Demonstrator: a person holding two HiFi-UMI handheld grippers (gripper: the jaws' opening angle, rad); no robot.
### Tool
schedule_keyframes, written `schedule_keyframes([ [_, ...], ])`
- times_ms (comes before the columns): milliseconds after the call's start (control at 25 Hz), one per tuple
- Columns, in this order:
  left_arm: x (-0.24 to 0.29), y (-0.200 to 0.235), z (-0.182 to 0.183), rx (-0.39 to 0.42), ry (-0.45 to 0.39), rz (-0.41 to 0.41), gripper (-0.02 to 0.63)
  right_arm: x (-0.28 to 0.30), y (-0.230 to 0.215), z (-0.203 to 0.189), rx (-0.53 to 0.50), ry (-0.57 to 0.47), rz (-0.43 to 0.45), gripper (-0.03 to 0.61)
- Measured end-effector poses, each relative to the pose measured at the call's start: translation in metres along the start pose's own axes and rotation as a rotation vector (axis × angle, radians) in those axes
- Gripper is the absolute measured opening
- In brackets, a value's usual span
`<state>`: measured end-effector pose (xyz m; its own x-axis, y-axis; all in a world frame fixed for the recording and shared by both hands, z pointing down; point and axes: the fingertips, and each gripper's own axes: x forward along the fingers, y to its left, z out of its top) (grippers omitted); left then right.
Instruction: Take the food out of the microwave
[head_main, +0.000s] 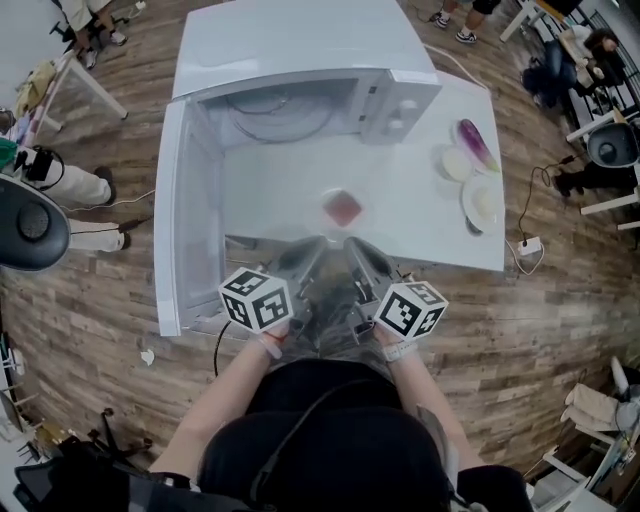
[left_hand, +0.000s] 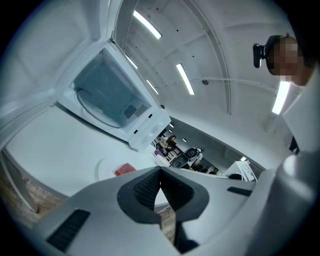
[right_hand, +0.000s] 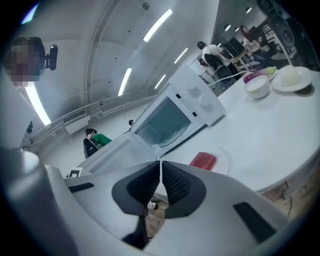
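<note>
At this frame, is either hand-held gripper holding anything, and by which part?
Nothing is held. The left hand-held gripper and the right hand-held gripper both have jaws together and empty; the red food lies apart on the table.

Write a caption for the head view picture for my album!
Red food sits on the white table before the open microwave, left gripper and right gripper both shut and empty.

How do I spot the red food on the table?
Find the white microwave with its door open. On the table in front of it lies the red food. It's the only red thing; the dishes farther right look white and purple.
</note>
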<state>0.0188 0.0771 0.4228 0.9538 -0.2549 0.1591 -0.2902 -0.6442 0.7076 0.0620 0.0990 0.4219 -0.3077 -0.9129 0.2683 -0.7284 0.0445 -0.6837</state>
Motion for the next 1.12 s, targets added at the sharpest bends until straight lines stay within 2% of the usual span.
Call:
schedule_keyframes([
  [160, -0.005, -0.013, 0.018, 0.065, -0.042, 0.002, 0.011, 0.001, 0.024, 0.015, -0.118, 0.001, 0.045, 0.032],
  [280, -0.005, -0.02, 0.031, 0.084, -0.073, -0.002, 0.011, 0.001, 0.035, 0.024, -0.162, -0.011, 0.061, 0.032],
  [640, -0.012, -0.021, 0.058, 0.112, -0.154, 0.016, 0.011, 0.011, 0.05, 0.035, -0.194, -0.024, 0.095, 0.029],
  [1120, -0.037, -0.014, 0.043, 0.101, -0.149, 0.035, 0.011, 0.011, 0.058, 0.008, -0.185, -0.008, 0.078, 0.021],
])
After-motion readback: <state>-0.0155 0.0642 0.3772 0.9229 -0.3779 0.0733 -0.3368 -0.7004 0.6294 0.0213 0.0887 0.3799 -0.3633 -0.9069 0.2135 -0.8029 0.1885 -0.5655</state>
